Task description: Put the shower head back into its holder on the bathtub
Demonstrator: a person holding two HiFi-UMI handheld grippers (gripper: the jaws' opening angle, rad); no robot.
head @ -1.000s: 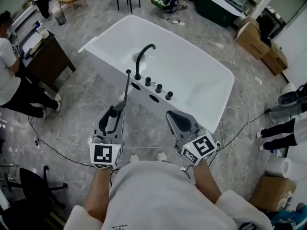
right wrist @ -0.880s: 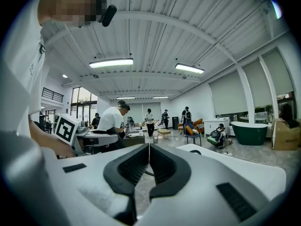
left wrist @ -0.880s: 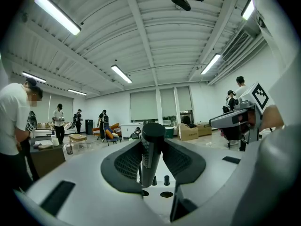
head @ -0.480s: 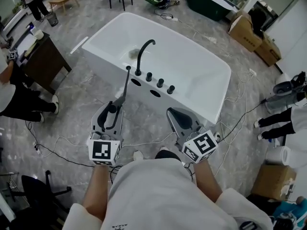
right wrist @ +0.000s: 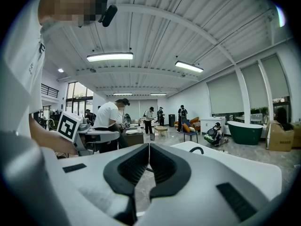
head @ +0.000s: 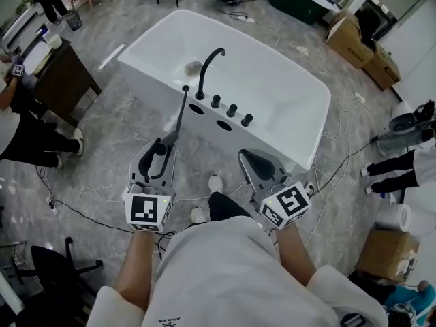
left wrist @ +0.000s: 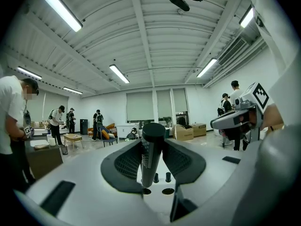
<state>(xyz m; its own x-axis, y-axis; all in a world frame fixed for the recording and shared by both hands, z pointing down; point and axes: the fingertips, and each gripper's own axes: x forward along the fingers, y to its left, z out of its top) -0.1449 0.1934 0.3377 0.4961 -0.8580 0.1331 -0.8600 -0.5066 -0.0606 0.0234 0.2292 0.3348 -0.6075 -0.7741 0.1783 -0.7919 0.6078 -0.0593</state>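
Observation:
In the head view the white bathtub point(head: 286, 80) lies ahead, with a black curved faucet point(head: 210, 65), a row of black knobs point(head: 231, 110) and two dark holes point(head: 223, 124) in its near rim. My left gripper point(head: 162, 148) is shut on the black shower head point(head: 180, 118), whose thin stem points up toward the rim. The handle point(left wrist: 152, 140) stands upright between the jaws of the left gripper point(left wrist: 153, 149). My right gripper point(head: 248, 161) hovers beside it, short of the tub. In its own view the right gripper point(right wrist: 149, 149) is shut with nothing in it.
A wooden desk point(head: 65, 80) and a person in black trousers point(head: 27, 142) are at the left. Cables point(head: 82, 206) trail over the grey floor around my feet. A black office chair point(head: 41, 264) sits at lower left, cardboard boxes point(head: 361, 39) at upper right.
I have stepped a little closer to the tub, and both grippers have moved forward with me. The left gripper's hold on the shower head is unchanged.

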